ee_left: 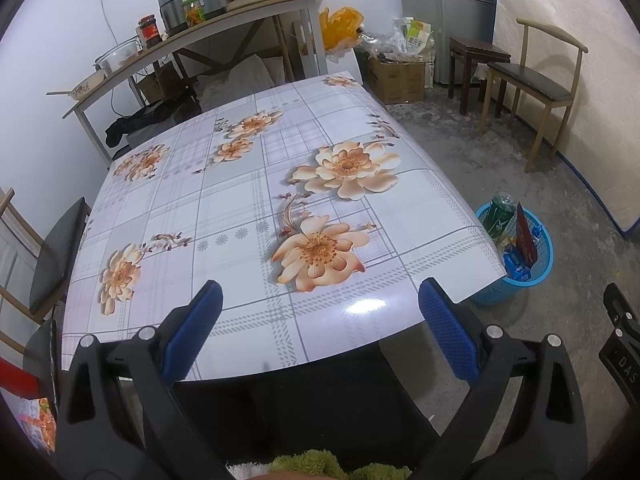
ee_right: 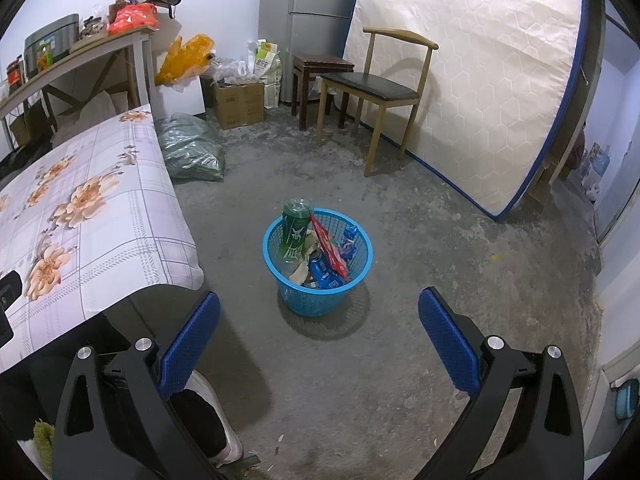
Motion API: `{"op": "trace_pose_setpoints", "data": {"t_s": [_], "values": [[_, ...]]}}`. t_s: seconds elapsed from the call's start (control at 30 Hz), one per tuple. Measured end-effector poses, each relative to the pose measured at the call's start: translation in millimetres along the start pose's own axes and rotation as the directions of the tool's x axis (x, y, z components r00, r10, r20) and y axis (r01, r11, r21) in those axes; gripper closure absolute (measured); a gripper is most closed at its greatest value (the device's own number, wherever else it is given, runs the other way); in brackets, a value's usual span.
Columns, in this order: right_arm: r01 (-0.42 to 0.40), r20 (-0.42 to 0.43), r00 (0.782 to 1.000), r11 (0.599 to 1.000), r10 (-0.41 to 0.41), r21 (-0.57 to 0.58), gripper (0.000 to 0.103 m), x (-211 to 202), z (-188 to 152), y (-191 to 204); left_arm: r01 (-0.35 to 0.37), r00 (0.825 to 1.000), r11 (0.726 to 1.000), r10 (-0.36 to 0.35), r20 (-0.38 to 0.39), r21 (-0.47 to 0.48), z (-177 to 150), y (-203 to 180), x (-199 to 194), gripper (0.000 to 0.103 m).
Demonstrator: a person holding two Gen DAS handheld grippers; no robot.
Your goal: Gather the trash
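Observation:
A blue mesh basket stands on the concrete floor beside the table. It holds a green bottle, a red wrapper, blue packets and crumpled paper. The same basket shows past the table's right corner in the left wrist view. My left gripper is open above the near edge of the flowered table, with nothing between its blue pads. My right gripper hangs open over the floor, just short of the basket, holding nothing.
A wooden chair and dark stool stand by a leaning mattress. A green plastic bag, a cardboard box and a cluttered side table lie beyond. A person's shoe is near the right gripper.

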State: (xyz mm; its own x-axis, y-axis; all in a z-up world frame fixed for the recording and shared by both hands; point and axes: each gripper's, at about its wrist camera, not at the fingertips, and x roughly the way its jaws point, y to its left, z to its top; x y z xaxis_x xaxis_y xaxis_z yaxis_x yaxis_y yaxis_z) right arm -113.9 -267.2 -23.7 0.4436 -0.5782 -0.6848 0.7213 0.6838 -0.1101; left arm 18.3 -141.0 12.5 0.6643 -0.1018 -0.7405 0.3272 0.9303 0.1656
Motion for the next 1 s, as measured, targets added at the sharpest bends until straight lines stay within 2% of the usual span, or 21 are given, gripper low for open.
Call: {"op": "trace_pose_setpoints", "data": {"t_s": [1.0], "values": [[-0.002,0.007,1.000,1.000,0.002,-0.004,0.006,0.4,5.6,-2.4,0.000,1.000,1.000,0.000,-0.003,0.001,-0.7,0.7,0.7,0.009]]}}
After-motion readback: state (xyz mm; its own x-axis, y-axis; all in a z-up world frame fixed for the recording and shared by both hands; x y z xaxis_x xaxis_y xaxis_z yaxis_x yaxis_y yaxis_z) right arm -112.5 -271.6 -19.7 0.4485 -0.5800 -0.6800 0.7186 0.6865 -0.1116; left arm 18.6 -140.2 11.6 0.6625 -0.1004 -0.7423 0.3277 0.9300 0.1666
